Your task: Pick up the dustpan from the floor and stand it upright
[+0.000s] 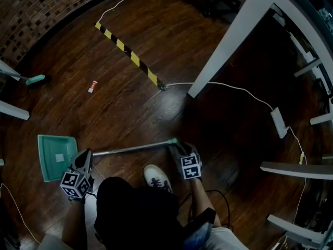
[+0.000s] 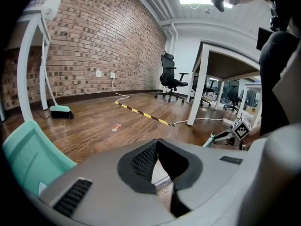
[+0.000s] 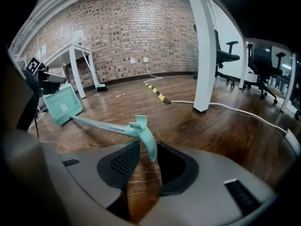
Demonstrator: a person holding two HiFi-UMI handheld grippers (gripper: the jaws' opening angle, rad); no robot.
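The teal dustpan (image 1: 53, 157) lies on the dark wooden floor at the left of the head view, its metal pole (image 1: 132, 148) running right to a teal grip (image 1: 173, 141). My left gripper (image 1: 86, 155) is shut on the pole close to the pan; in the left gripper view the pole (image 2: 163, 188) sits pinched low between the jaws, with the pan (image 2: 28, 154) at the left edge. My right gripper (image 1: 177, 148) stands open around the teal grip (image 3: 143, 135), whose tip hangs between the pads without being pressed. The pan (image 3: 61, 105) shows far left in that view.
A black-and-yellow strip (image 1: 127, 53) crosses the floor ahead. A white desk leg (image 1: 229, 40), a white cable (image 1: 234, 87) and a power strip (image 1: 278, 123) lie to the right. A small wrapper (image 1: 92, 86) and a broom head (image 1: 35, 79) are at left. My shoe (image 1: 157, 177) is below the pole.
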